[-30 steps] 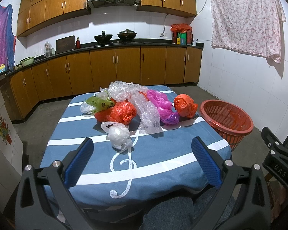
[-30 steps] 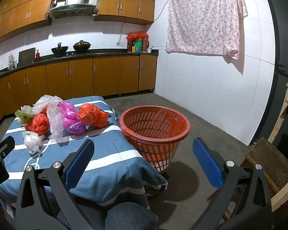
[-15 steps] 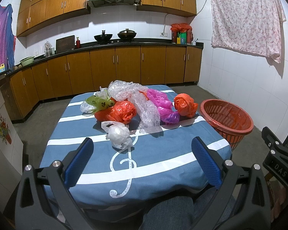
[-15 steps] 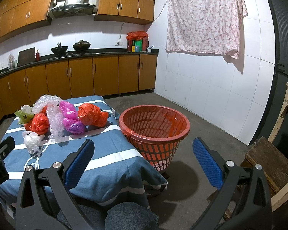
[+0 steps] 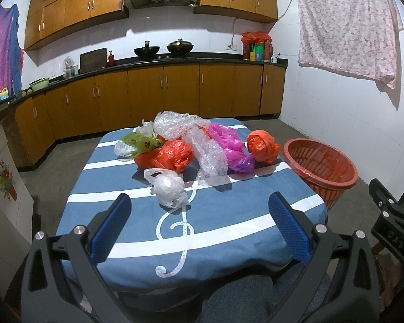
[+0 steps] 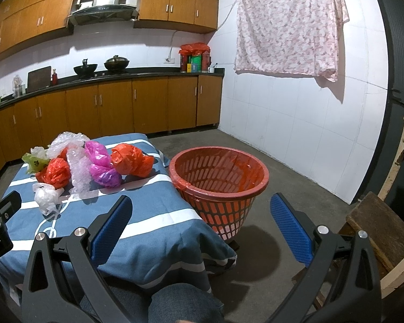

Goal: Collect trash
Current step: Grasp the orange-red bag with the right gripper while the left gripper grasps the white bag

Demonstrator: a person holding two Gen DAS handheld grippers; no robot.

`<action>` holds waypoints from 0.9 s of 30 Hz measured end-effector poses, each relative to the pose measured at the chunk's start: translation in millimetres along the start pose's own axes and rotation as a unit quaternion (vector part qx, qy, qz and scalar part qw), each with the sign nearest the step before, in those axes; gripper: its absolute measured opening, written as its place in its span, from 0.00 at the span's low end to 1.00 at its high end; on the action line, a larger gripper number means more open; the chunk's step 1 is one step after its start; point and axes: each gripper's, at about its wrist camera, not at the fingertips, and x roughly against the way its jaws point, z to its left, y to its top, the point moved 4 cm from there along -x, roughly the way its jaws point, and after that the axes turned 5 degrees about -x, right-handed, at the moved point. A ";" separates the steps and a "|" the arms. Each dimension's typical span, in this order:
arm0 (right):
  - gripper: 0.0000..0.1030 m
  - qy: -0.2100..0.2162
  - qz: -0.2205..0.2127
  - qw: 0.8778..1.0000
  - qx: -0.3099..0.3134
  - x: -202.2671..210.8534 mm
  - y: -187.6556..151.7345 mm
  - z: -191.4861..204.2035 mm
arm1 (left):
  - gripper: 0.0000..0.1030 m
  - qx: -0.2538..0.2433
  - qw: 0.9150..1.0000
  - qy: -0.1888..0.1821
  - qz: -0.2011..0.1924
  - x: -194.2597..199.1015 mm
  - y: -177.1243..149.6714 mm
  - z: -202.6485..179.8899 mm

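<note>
Crumpled plastic bags lie on a blue striped tablecloth (image 5: 229, 223): a white bag (image 5: 169, 188) nearest, an orange bag (image 5: 172, 156), bubble wrap (image 5: 210, 158), a pink bag (image 5: 229, 145), an orange ball (image 5: 262, 145) and a green bag (image 5: 144, 142). A red basket (image 6: 219, 172) stands on the floor right of the table. My left gripper (image 5: 199, 228) is open and empty above the table's near edge. My right gripper (image 6: 200, 228) is open and empty, facing the basket and the table's right corner.
Wooden kitchen cabinets (image 5: 161, 94) line the back wall. A floral cloth (image 6: 288, 24) hangs on the white right wall. A wooden stool (image 6: 377, 228) stands at the far right. Bare concrete floor (image 6: 296, 188) surrounds the basket.
</note>
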 end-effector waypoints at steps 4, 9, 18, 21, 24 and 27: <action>0.98 0.002 0.007 1.000 -0.004 -3.0 -3.1 -3.8 | 0.96 0.010 1.000 0.010 0.009 -4.1 -1.8 8.7; 0.98 0.009 0.021 1.000 -0.006 -15.4 -5.7 -2.9 | 0.96 0.039 0.999 0.021 0.029 -28.8 -9.1 33.3; 0.98 0.034 0.031 0.999 -0.012 -46.1 6.9 13.4 | 0.96 0.061 0.994 0.032 0.081 -108.1 -11.3 61.7; 0.98 0.044 0.041 0.998 -0.021 -60.4 9.9 18.8 | 0.90 0.072 0.992 0.020 0.104 -134.8 -12.3 63.4; 0.98 0.049 0.048 0.997 -0.023 -73.8 11.5 26.6 | 0.79 0.072 0.989 0.018 0.130 -160.6 -15.9 64.0; 0.98 0.054 0.054 0.997 -0.020 -86.4 12.4 35.2 | 0.72 0.077 0.985 0.017 0.152 -181.3 -20.3 67.7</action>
